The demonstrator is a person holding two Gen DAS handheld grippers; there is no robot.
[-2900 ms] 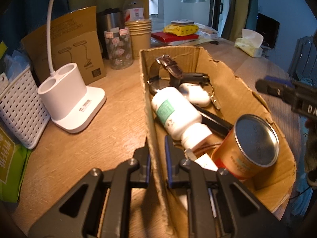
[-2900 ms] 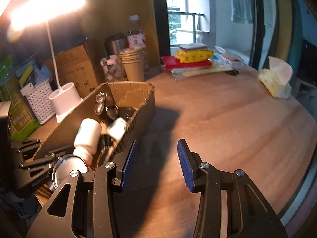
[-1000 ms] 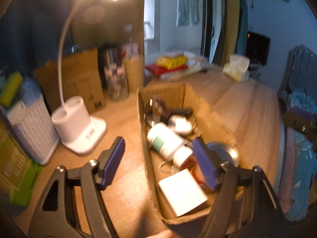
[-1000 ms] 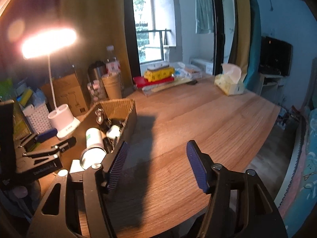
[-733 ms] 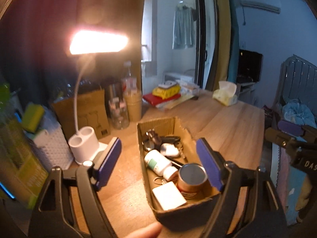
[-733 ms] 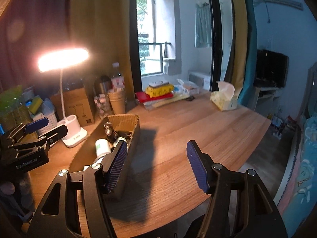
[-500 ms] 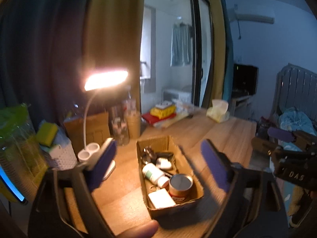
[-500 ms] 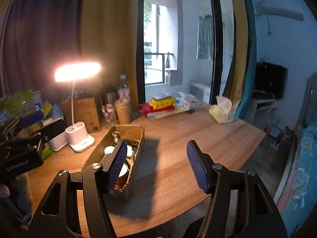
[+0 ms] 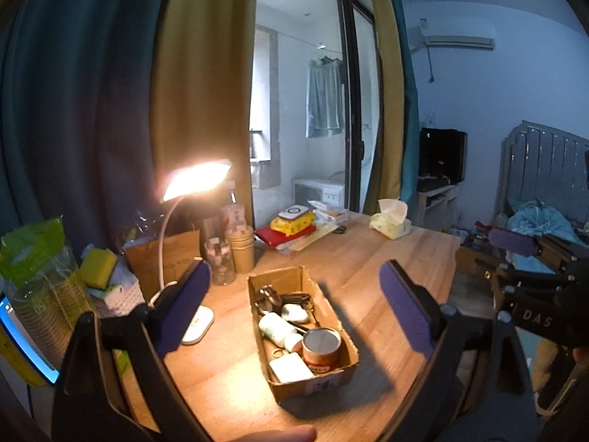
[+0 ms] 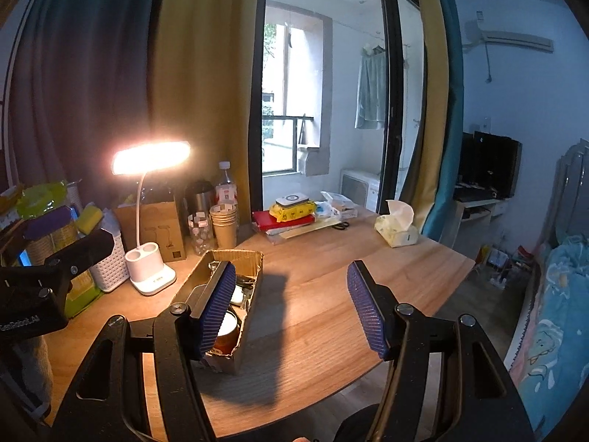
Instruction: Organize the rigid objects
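Warm lamplight falls over a wooden table set against yellow and teal curtains, with a glass door behind. Above it the left gripper hangs with its purple-padded fingers spread very wide, its jaws having just been opening, and nothing lies between them; they stand clear above the table. The right gripper is held with its blue ribbed fingers moderately apart and empty too, over bare wood just right of the box. Below the left gripper sits an open cardboard box, lying lengthwise on the table. Inside it, nearest the front, are a white square block and a round tin with a silvery lid, side by side and touching. Behind them lies a white pill bottle on its side, then a small white case, and at the far end a watch with a dark strap. Left of the box stands a white desk lamp, lit, with a brown carton behind it, a white basket beside it, and a stack of paper cups nearby. Farther back lie a red book under a yellow pack, and a tissue pack off to the right.
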